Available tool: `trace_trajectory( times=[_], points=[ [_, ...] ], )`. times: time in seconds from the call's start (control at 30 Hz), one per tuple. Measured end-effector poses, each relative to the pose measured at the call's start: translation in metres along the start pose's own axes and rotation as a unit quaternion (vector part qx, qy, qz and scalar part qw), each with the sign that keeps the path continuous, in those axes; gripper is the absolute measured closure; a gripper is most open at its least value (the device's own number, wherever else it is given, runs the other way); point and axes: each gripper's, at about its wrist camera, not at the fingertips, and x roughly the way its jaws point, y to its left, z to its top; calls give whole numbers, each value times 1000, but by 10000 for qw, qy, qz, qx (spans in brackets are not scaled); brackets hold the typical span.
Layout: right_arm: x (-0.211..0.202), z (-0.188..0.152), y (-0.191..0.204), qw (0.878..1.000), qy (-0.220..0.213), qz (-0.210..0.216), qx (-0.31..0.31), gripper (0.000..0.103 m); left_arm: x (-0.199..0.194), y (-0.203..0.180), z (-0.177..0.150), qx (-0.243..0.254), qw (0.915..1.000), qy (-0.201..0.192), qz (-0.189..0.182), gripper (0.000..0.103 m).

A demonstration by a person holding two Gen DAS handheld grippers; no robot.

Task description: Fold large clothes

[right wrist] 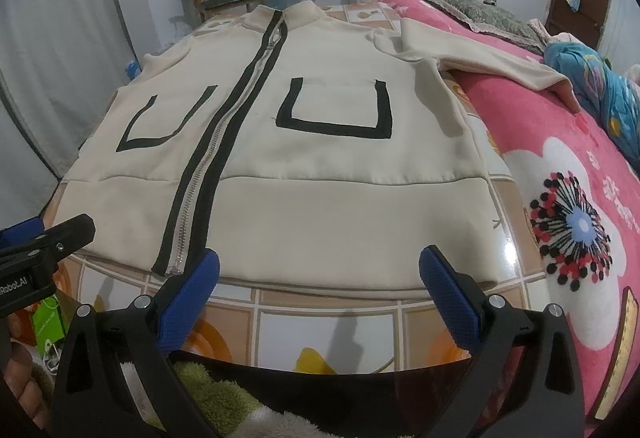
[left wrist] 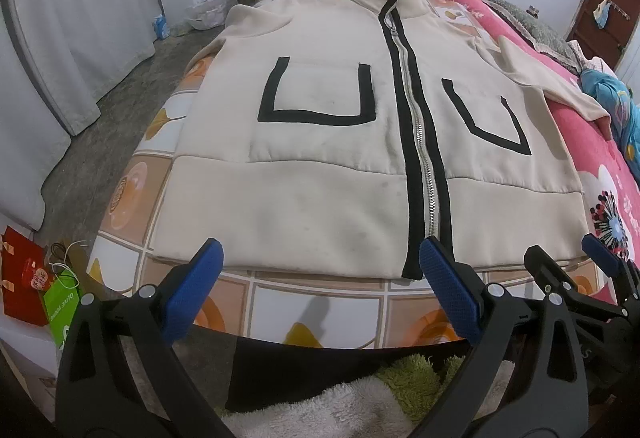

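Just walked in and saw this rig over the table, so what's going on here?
A person holds a pair of tongs in each hand over a cream jacket spread flat, zipped, on a tiled table. Left tongs and right tongs both hang open near the hem, touching nothing. One sleeve lies on the pink blanket. No fold made yet.

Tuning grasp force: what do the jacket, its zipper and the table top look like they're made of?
Jacket: thick matte cream fabric, probably fleece or scuba knit; it lies smooth with soft folds.
Zipper: looks metal, with silvery glinting teeth.
Table top: glossy tile-print covering, likely vinyl or laminate; it shows sharp reflections.
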Motion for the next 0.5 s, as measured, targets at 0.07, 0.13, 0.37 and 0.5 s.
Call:
trace_trajectory(
  times=[0.07, 0.13, 0.37, 0.5],
  points=[
    [-1, 0, 1, 10000, -7, 2, -16, 6, 0, 0, 0, -4, 10000, -4, 0, 8],
    [-1, 0, 2, 10000, -7, 12, -20, 6, 0, 1, 0, -9, 10000, -3, 0, 8],
    [-2, 1, 3, 10000, -18, 10, -34, 6, -4, 3, 2, -30, 10000, -37, 21, 8],
    [-2, 1, 3, 10000, -14, 7, -26, 6, -5, 3, 2, -34, 10000, -46, 10, 8]
  ],
)
